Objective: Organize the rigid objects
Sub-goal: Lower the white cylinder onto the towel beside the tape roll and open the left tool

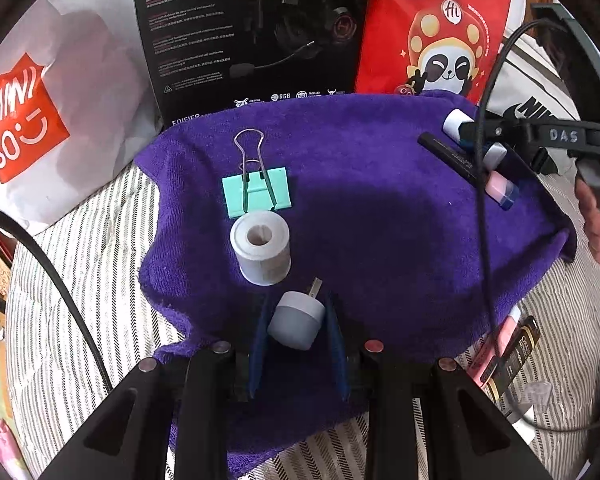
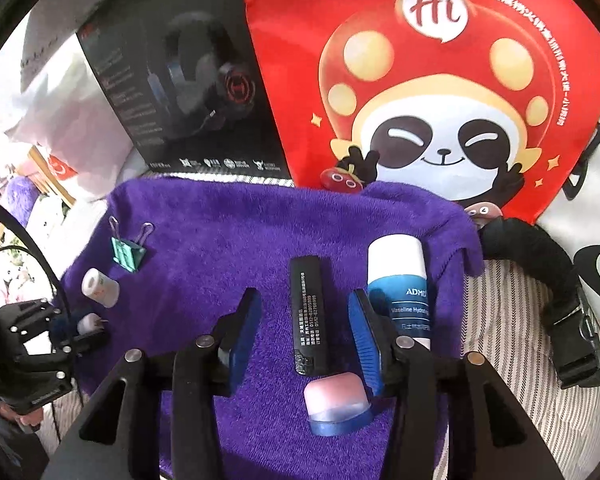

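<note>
Gripping grey plug, left tongs above towel.

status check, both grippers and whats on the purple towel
Left gripper shut on grey plug. Right gripper open over black tube; pink eraser beside it. Nothing blocking.

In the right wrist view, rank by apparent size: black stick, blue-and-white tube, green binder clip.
1. blue-and-white tube
2. black stick, nearly as long, narrower
3. green binder clip, though it lies farther from the camera
</note>
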The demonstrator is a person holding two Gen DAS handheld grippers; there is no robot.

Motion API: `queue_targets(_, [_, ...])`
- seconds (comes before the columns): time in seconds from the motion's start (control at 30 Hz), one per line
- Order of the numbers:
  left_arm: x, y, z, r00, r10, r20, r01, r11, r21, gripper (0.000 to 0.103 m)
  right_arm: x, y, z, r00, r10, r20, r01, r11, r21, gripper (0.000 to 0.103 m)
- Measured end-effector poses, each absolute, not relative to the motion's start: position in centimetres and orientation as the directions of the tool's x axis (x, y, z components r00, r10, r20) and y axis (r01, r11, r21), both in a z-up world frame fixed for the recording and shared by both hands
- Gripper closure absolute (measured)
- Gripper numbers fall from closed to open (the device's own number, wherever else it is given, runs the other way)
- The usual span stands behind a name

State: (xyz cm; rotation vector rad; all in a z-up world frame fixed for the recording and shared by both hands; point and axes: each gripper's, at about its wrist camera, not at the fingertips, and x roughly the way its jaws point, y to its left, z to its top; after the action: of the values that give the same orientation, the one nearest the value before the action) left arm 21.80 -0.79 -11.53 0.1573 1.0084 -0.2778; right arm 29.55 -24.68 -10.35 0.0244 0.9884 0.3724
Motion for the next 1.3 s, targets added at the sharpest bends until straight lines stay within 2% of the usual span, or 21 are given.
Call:
queue_targets(0.5, [22.3,-1.0,-11.4,0.474,-0.156,-0.867,0.316,0.949,0.002,0.073,27.9,-25.5,-7.3,0.523,0.368,-0.769,-0.341,0.917,0.207,0.055])
queue_targets(0.6, [22.3,-1.0,-11.3,0.463,-0.148,-0.874,0.295,0.956,-0.005,0.07,27.6,-25.8,-6.6,0.534,0.367,-0.762,-0.349,0.916,0.197,0.055])
queue_targets(0.67, [22.1,-1.1,-11.1,0.461,-0.135,-0.877,0.278,0.961,-0.001,0.064,27.4,-26.0,-6.3,0.539,0.37,-0.757,-0.355,0.914,0.195,0.055])
queue_targets(0.93, [17.8,-2.5,-8.3,0.532,-0.098,-0.841,0.31,0.947,0.085,0.062,26.3,-28.2,-3.8,0.593,0.363,-0.719,-0.343,0.922,0.182,0.054])
queue_targets(1.13, [14.5,-4.7,-7.9,0.51,-0.157,-0.846,0.373,0.926,0.053,0.062,25.3,-29.6,-2.1,0.63,0.363,-0.687,-0.34,0.924,0.176,0.051])
queue_targets(1.3, [11.8,-7.0,-8.8,0.465,-0.226,-0.856,0.398,0.917,-0.026,0.062,24.8,-30.8,-1.2,0.655,0.36,-0.664,-0.327,0.928,0.18,0.049])
